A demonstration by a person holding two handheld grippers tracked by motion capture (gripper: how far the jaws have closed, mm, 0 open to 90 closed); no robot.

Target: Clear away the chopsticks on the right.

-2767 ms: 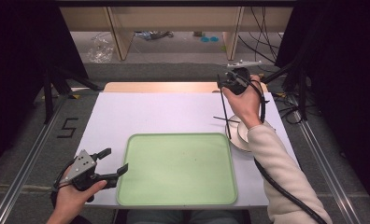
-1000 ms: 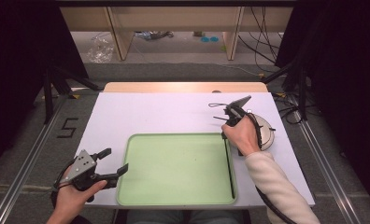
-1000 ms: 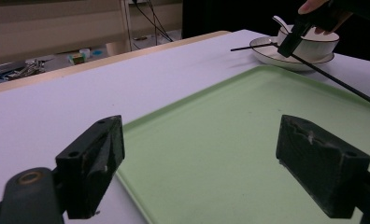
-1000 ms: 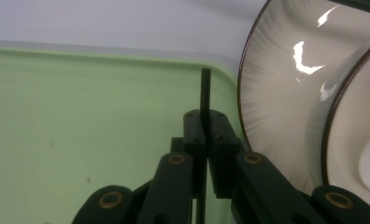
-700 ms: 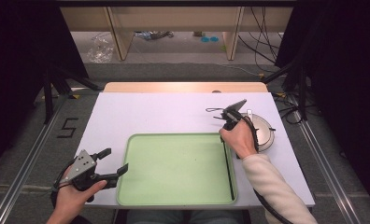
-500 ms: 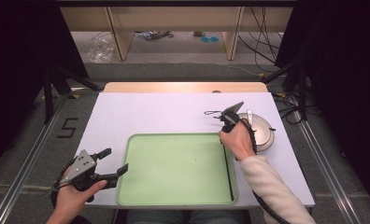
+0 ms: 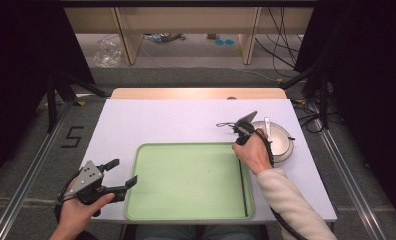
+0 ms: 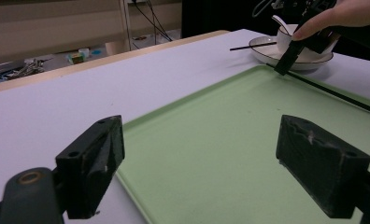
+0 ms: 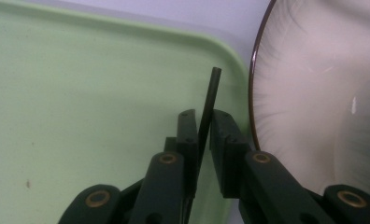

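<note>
Green tray (image 7: 186, 185) sits at the white table's near edge. Left gripper (image 7: 120, 174) idles off the tray's left rim, jaws spread wide, nothing between them, seemingly waiting. Along the tray's right edge lies a black chopstick (image 7: 243, 185), set down. Right gripper (image 7: 234, 134) straddles its far tip, jaws just easing apart, likely letting go. Plate (image 7: 286, 145) with bowl stands beside the tray's far right corner.

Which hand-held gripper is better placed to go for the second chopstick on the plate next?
Right. The right hand-held gripper is at the tray's far right corner, beside the plate where the second chopstick rests. The left hand-held gripper sits open off the tray's near left side.
</note>
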